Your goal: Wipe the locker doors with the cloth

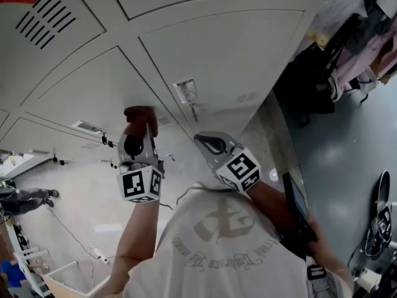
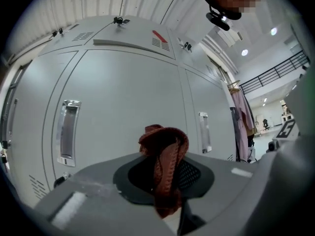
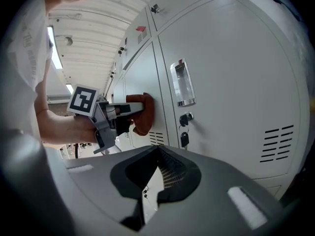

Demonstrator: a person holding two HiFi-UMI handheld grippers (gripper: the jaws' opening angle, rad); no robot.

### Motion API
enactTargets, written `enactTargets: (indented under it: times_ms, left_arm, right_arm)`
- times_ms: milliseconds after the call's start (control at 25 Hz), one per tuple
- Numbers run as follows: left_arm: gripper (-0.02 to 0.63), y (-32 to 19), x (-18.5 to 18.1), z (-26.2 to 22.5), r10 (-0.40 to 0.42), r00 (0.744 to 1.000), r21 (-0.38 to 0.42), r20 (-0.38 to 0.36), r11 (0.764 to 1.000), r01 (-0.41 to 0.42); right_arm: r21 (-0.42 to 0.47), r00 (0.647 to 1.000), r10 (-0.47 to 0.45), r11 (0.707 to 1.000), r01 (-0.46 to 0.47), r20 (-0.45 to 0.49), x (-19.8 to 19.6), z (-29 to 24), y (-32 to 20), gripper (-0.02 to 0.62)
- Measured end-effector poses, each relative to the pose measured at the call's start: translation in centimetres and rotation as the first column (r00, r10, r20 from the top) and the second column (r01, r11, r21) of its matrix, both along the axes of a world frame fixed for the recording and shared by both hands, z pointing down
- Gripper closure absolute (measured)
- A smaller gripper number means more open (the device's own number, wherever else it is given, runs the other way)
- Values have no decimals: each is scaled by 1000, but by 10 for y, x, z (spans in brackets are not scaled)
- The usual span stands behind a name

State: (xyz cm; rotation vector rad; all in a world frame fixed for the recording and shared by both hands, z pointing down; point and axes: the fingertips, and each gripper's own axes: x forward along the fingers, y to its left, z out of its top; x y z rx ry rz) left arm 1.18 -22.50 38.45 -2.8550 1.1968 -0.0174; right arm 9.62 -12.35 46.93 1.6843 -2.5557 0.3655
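A dark red cloth (image 1: 139, 113) is pinched in my left gripper (image 1: 138, 128), which is shut on it and holds it against a grey locker door (image 1: 93, 92). From the left gripper view the cloth (image 2: 165, 156) bunches up between the jaws in front of the door (image 2: 128, 107). In the right gripper view the cloth (image 3: 142, 113) touches the door near its lower vent, with the left gripper (image 3: 134, 109) behind it. My right gripper (image 1: 203, 139) hangs close to the neighbouring door (image 3: 231, 68), shut (image 3: 158, 154) and holding nothing.
That neighbouring door has a recessed handle (image 3: 181, 84) and a key (image 3: 185, 139) in the lock below it. Clothes (image 1: 366, 48) hang at the lockers' far right end. A pair of shoes (image 1: 378, 225) lies on the grey floor. A distant person (image 1: 25, 198) is at the left.
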Motion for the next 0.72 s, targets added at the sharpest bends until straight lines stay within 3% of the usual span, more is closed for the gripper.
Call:
enactTargets:
  times_ms: [280,400,600,720]
  left_arm:
    - [523,14,38,-9,92,996,5,-16,996,-92]
    - [523,22,55,-7,143,989,15,23,990,-144]
    - [525,34,76,-46,191,982,166,7,968,-189]
    - [525,36,81,-53,208,977,193,39,958,-212]
  right_arm:
    - [6,1000,3,1000,-3,-2,6,-4,2,588]
    - [4,1000,26,1000,-26,17,11,-2,9,588]
    - [3,1000,28,1000,-28,10,17,-3,10,588]
    - [2,999,35,999,-35,13,18,-4,11,588]
